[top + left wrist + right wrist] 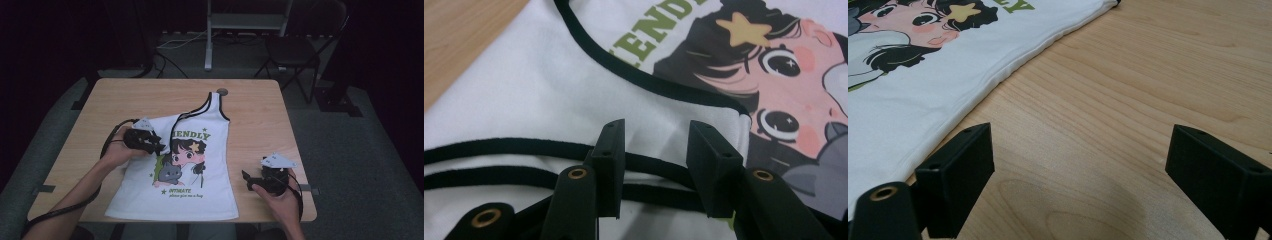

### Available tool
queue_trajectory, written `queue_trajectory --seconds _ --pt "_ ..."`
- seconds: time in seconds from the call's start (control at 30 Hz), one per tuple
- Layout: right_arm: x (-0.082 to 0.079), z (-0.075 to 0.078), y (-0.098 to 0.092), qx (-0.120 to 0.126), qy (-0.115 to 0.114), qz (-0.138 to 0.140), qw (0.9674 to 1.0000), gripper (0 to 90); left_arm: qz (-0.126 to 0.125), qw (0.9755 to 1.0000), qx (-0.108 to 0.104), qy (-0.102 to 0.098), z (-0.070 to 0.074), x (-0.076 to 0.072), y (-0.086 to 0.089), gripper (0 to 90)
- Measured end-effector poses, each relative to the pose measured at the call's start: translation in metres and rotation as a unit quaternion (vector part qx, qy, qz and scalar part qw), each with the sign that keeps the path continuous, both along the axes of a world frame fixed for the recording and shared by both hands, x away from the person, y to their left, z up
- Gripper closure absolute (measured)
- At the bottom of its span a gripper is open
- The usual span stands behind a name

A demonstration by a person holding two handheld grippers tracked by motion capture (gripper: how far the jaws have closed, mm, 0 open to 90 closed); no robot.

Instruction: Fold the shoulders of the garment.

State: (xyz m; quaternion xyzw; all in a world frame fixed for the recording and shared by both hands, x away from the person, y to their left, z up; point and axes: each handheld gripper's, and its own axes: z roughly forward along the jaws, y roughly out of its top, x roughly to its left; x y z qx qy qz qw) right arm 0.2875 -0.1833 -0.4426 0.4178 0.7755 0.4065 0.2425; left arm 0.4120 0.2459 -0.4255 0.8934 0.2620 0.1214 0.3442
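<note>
A white tank top (200, 167) with black trim and a cartoon girl print lies flat on the wooden table (250, 110). Its left shoulder part is folded inward over the print. My left gripper (159, 146) hovers over that folded edge. In the left gripper view its jaws (656, 130) stand apart above the cloth (549, 90), with black trim (524, 148) running under them and nothing pinched. My right gripper (246, 177) rests to the right of the shirt. Its jaws (1080, 145) stand wide open over bare wood (1148, 75), beside the shirt's side seam (1013, 65).
A small round grey disc (222, 92) sits at the table's far edge, just past the shirt's strap. Behind the table stand a dark folding chair (295, 50) and a metal stand (245, 22), with cables on the floor. Bare wood lies left and right of the shirt.
</note>
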Motion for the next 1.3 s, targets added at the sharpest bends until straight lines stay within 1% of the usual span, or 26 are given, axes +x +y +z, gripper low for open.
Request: queue_trajectory --seconds 0.07,0.17,0.2,0.23,0.3,0.33,0.37,0.4,0.47,0.53,0.6,0.7,0.8,0.87,0.93,1.0,1.07,1.17,1.23,1.3 --pt "0.0 0.0 0.0 0.001 0.0 0.0 1.0 11.3 0.001 1.0 -0.003 -0.004 -0.001 -0.002 0.0 58.5" --pt "0.0 0.0 0.0 0.002 0.001 -0.001 1.0 11.3 0.0 1.0 -0.001 -0.003 0.0 -0.003 0.0 57.4" --pt "0.0 0.0 0.0 0.001 0.001 -0.001 1.0 11.3 0.004 1.0 -0.006 -0.004 0.002 -0.003 0.001 57.3" --pt "0.0 0.0 0.0 0.001 0.001 -0.001 1.0 11.3 0.004 1.0 -0.006 -0.004 0.002 -0.003 0.001 56.8" --pt "0.0 0.0 0.0 0.001 0.0 0.0 1.0 11.2 0.012 0.9996 -0.023 -0.006 0.005 -0.001 0.002 56.0" --pt "0.0 0.0 0.0 0.002 0.001 -0.001 1.0 11.3 0.027 0.9987 -0.042 -0.006 0.006 -0.001 0.001 52.9" --pt "0.0 0.0 0.0 0.002 0.001 -0.001 1.0 11.3 0.027 0.9987 -0.042 -0.006 0.006 -0.001 0.001 50.6" --pt "0.0 0.0 0.0 0.002 0.001 -0.001 1.0 11.3 0.032 0.9984 -0.045 -0.009 0.006 -0.001 0.0 50.6" --pt "0.0 0.0 0.0 0.002 0.001 -0.001 1.0 11.3 0.038 0.9981 -0.048 -0.008 0.005 -0.001 -0.003 46.9" --pt "0.0 0.0 0.0 0.002 0.0 -0.001 1.0 11.2 0.041 0.9981 -0.045 -0.007 0.003 -0.002 -0.007 43.6" --pt "0.0 0.0 -0.001 0.003 0.0 -0.001 1.0 11.2 0.038 0.9984 -0.04 -0.006 0.002 -0.005 -0.01 41.8" --pt "0.0 0.0 0.0 0.002 0.0 -0.001 1.0 11.3 0.027 0.9993 -0.024 -0.012 0.0 -0.009 -0.013 42.3" --pt "0.0 0.0 0.0 0.001 -0.001 0.0 1.0 11.3 0.025 0.9995 -0.008 -0.019 -0.003 -0.012 -0.012 42.6" --pt "0.0 0.0 0.0 0.001 0.0 0.0 1.0 11.2 0.027 0.9993 -0.006 -0.024 -0.005 -0.013 -0.01 42.5" --pt "0.0 0.0 0.0 -0.001 0.0 0.0 1.0 11.2 0.029 0.9992 -0.011 -0.026 -0.006 -0.014 -0.009 42.5" --pt "0.0 0.0 0.0 -0.001 0.0 0.0 1.0 11.2 0.029 0.9991 -0.012 -0.029 -0.007 -0.016 -0.01 42.6" --pt "0.0 0.0 0.0 -0.001 0.0 0.0 1.0 11.3 0.027 0.9992 -0.008 -0.029 -0.006 -0.018 -0.01 42.6" --pt "0.0 0.0 0.0 -0.001 0.0 0.0 1.0 11.3 0.024 0.9993 -0.009 -0.027 -0.005 -0.021 -0.011 42.6" --pt "0.0 0.0 0.0 -0.001 0.0 0.0 1.0 11.3 0.026 0.9993 -0.015 -0.025 -0.005 -0.022 -0.011 42.4" --pt "0.0 0.0 0.0 -0.001 0.0 0.0 1.0 11.2 0.025 0.9992 -0.016 -0.026 -0.004 -0.023 -0.011 41.7"
